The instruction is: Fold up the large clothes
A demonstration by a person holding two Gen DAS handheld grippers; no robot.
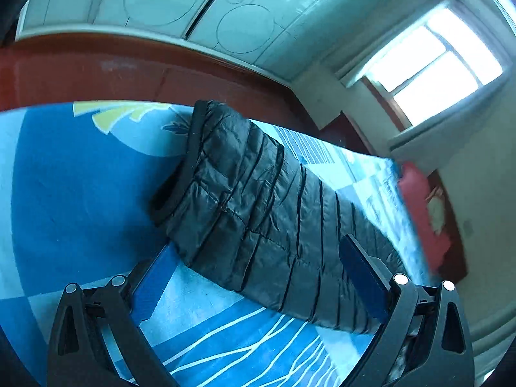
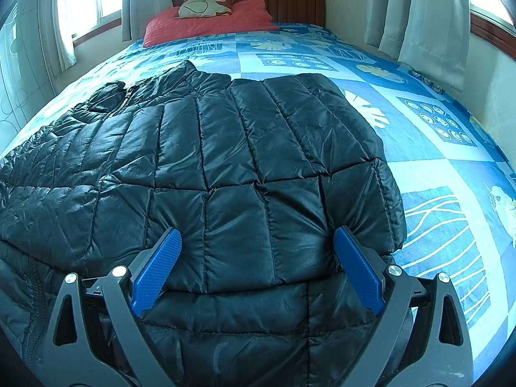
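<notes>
A black quilted puffer jacket (image 2: 225, 148) lies spread on the blue patterned bedsheet (image 2: 435, 193), collar toward the headboard, with one padded part folded over its body. My right gripper (image 2: 258, 258) is open, both blue pads (image 2: 158, 267) resting on the folded layer near its lower edge. In the left wrist view a sleeve of the jacket (image 1: 258, 209) runs diagonally across the sheet, its cuff (image 1: 167, 193) at the left. My left gripper (image 1: 258, 271) is open and straddles the sleeve. The sleeve hides the tip of its left finger (image 1: 148, 290).
A red pillow (image 2: 206, 22) and a pale cushion (image 2: 200, 6) lie by the wooden headboard (image 2: 290, 0). White curtains (image 2: 419, 13) and windows flank the bed. A pale wardrobe (image 1: 193, 6) and a red-brown wooden board (image 1: 96, 71) stand beyond the bed's edge.
</notes>
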